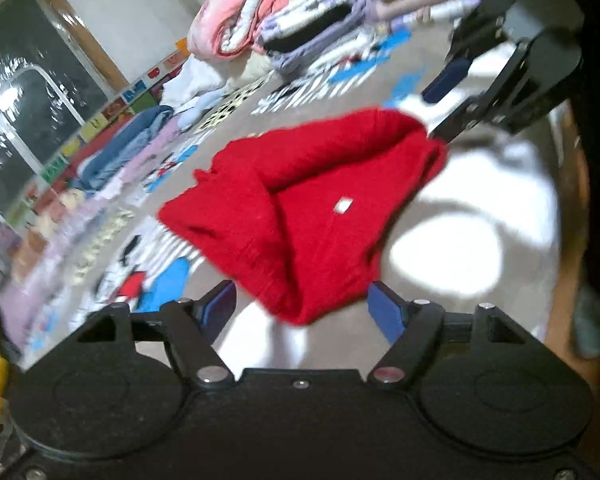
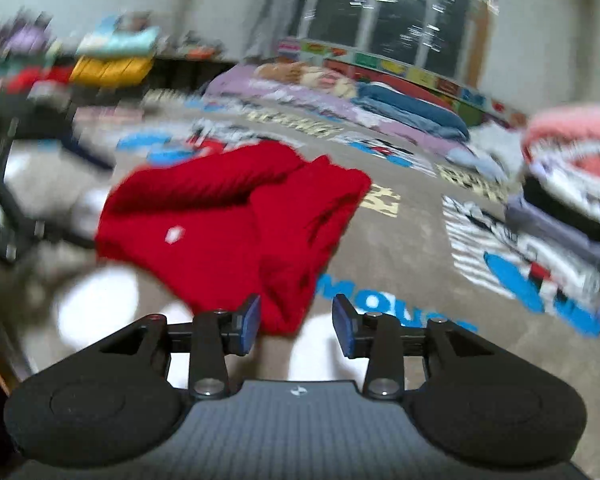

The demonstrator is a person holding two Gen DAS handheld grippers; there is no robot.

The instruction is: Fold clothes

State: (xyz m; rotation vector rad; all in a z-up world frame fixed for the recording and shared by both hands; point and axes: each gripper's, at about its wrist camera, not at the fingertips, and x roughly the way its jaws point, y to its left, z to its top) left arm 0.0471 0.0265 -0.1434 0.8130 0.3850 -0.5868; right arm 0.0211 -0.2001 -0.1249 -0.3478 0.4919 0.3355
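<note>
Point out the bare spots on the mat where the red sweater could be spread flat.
The mat lies bare right of the red sweater, up to the stacked clothes. More bare mat lies beyond the sweater. The far edge is crowded with the folded blue and lilac pile. Both claws hang open near the sweater.

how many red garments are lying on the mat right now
1. The red knit garment lies bunched mid-mat, just ahead of both open grippers, left gripper and right gripper. More red may hide in the blurred side piles.
</note>
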